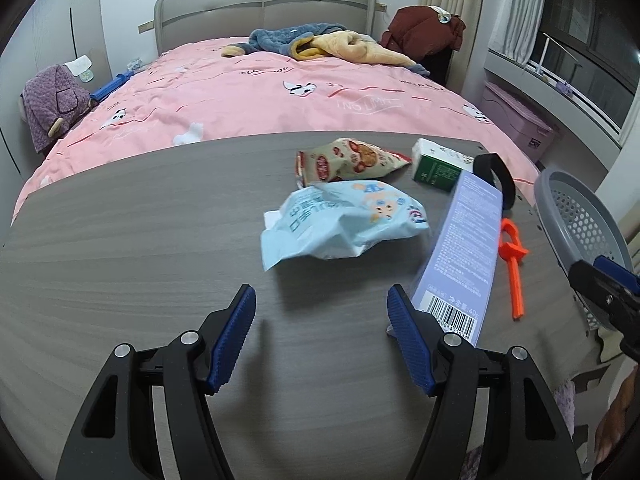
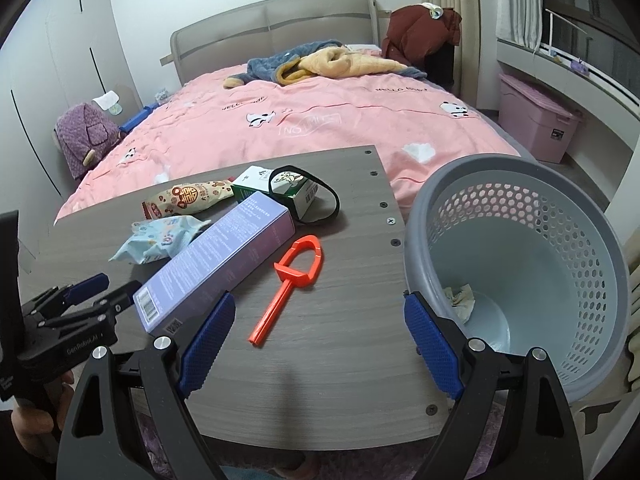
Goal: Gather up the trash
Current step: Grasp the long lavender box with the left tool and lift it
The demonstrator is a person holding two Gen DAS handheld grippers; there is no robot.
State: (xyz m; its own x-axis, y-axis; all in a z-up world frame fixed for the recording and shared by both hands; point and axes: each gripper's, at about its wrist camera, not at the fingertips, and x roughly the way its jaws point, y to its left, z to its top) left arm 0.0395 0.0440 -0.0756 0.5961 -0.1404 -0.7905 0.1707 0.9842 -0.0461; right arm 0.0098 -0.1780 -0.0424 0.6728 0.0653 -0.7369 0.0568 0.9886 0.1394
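Observation:
On the grey wooden table (image 1: 120, 280) lie a crumpled light-blue wrapper (image 1: 344, 224) (image 2: 160, 240), a patterned snack bag (image 1: 352, 160) (image 2: 188, 198), a green-and-white carton (image 1: 440, 166) (image 2: 280, 192), a long lilac box (image 1: 460, 256) (image 2: 216, 264), a black band (image 1: 496, 176) (image 2: 320, 204) and an orange plastic tool (image 1: 514, 264) (image 2: 292, 276). My left gripper (image 1: 322, 332) is open and empty, just short of the blue wrapper. My right gripper (image 2: 320, 344) is open and empty at the table's near right edge. A grey perforated bin (image 2: 520, 272) (image 1: 580, 220) beside the table holds a crumpled tissue (image 2: 460, 298).
A bed with a pink quilt (image 1: 280, 92) lies beyond the table, with clothes piled near the headboard. A pink storage box (image 2: 536, 120) stands by the window at right. A purple garment (image 1: 52, 108) hangs at left.

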